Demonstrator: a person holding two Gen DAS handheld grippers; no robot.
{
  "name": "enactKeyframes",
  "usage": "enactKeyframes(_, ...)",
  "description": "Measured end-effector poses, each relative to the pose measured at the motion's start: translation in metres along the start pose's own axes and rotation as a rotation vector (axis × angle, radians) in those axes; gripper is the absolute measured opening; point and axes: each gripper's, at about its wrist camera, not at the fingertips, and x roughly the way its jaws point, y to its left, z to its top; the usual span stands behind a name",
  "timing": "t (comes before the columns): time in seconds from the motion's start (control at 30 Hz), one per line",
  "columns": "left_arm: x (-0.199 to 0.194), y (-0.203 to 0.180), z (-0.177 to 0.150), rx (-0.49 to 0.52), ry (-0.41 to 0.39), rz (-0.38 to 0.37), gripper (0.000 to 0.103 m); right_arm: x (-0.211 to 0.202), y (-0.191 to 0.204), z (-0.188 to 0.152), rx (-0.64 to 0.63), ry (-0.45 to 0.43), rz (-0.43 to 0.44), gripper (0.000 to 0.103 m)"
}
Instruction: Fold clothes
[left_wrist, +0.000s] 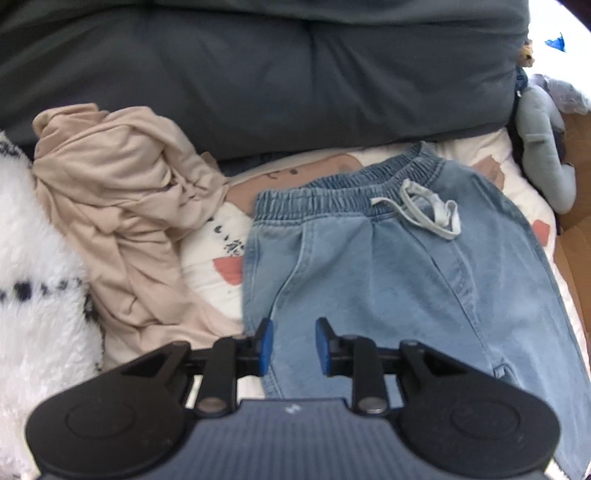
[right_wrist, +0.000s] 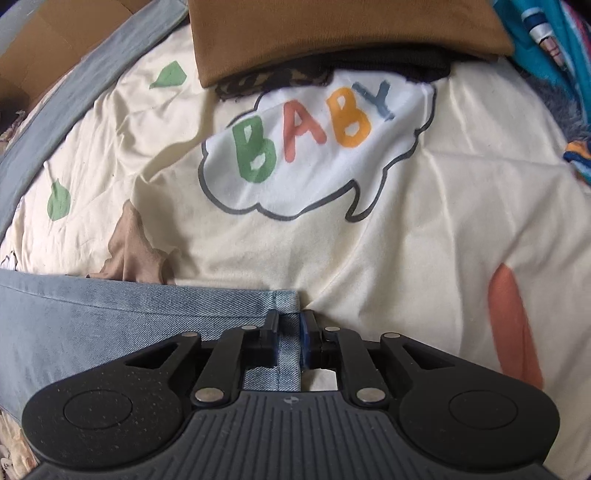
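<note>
Light blue denim pants (left_wrist: 388, 273) with an elastic waistband and a white drawstring (left_wrist: 424, 210) lie flat on a cream printed bedsheet (left_wrist: 207, 254). My left gripper (left_wrist: 293, 343) is open and empty, hovering over the pants' left leg area. In the right wrist view, my right gripper (right_wrist: 290, 332) is shut on the hem corner of a denim pant leg (right_wrist: 110, 321), which stretches away to the left over the sheet (right_wrist: 406, 258).
A crumpled beige garment (left_wrist: 122, 221) lies left of the pants, beside a white fluffy blanket (left_wrist: 33, 277). A dark grey pillow (left_wrist: 258, 74) lies behind. A grey plush toy (left_wrist: 543, 147) sits at right. A folded brown garment (right_wrist: 343, 33) lies beyond the "BABY" print.
</note>
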Motion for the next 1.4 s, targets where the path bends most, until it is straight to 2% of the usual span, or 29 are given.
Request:
enactKeyframes(0.17,0.007,-0.008,0.000,0.019,-0.010,-0.036,0.027,-0.021,0.002,0.003,0.016,-0.035,0.019,0.013)
enactKeyframes(0.3,0.013,-0.014,-0.004,0.001,-0.030,-0.072,0.026,-0.034,0.024,0.000,-0.086,-0.074,0.065,0.013)
enactKeyframes(0.43,0.028,-0.026,-0.011,0.024,-0.020,-0.102,0.026,-0.032,0.046,-0.011,-0.174,-0.058,0.108,0.013)
enactKeyframes(0.73,0.081,-0.043,-0.025,0.014,0.036,-0.130,0.025,0.004,0.049,-0.033,-0.210,0.042,0.039,0.013)
enactKeyframes(0.8,0.088,-0.046,-0.025,-0.006,0.026,-0.139,0.025,0.009,0.048,-0.035,-0.214,0.057,0.026,0.016)
enactKeyframes(0.9,0.094,-0.052,-0.023,-0.045,-0.004,-0.163,0.025,0.014,0.047,-0.036,-0.219,0.075,0.011,0.016)
enactKeyframes(1.0,0.098,-0.065,-0.022,-0.038,-0.019,-0.187,0.025,0.017,0.048,-0.034,-0.227,0.081,0.004,0.016)
enactKeyframes(1.07,0.105,-0.072,-0.025,-0.029,-0.008,-0.135,0.025,0.017,0.050,-0.033,-0.235,0.082,0.002,0.016)
enactKeyframes(1.17,0.117,-0.073,-0.029,-0.002,-0.023,-0.008,0.024,0.017,0.049,-0.034,-0.241,0.081,0.006,0.016)
enactKeyframes(1.2,0.121,-0.068,-0.028,-0.012,-0.034,0.002,0.023,0.018,0.048,-0.033,-0.237,0.080,0.010,0.016)
enactKeyframes(1.27,0.125,-0.059,-0.024,-0.019,-0.061,0.021,0.015,0.018,0.046,-0.032,-0.232,0.076,0.018,0.016)
enactKeyframes(1.4,0.130,-0.042,-0.006,-0.008,-0.100,0.069,0.013,0.017,0.043,-0.032,-0.227,0.068,0.033,0.016)
